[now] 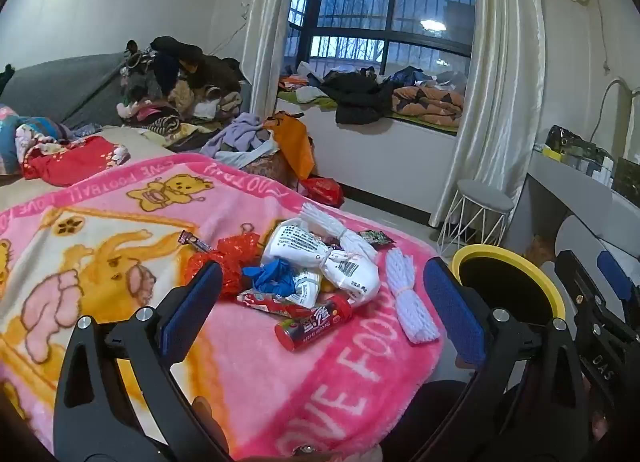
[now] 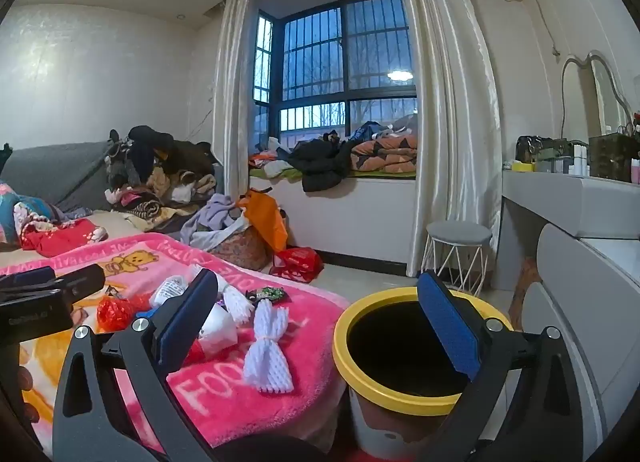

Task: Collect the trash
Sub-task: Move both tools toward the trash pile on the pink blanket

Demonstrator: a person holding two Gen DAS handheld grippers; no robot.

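Trash (image 1: 316, 274) heaped on pink blanket (image 1: 120, 262) – white bags, red wrapper, blue glove, red can (image 1: 314, 324), white foam net (image 2: 266, 354) | bin (image 2: 412, 346) – yellow rim, black inside, beside bed | left gripper (image 1: 324, 302) wide, empty | right gripper (image 2: 320, 326) wide, empty

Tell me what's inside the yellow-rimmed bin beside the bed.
The yellow-rimmed bin looks dark inside, and no trash shows in the part visible. The right claw's finger covers part of the opening, and the bottom is too dark to make out.
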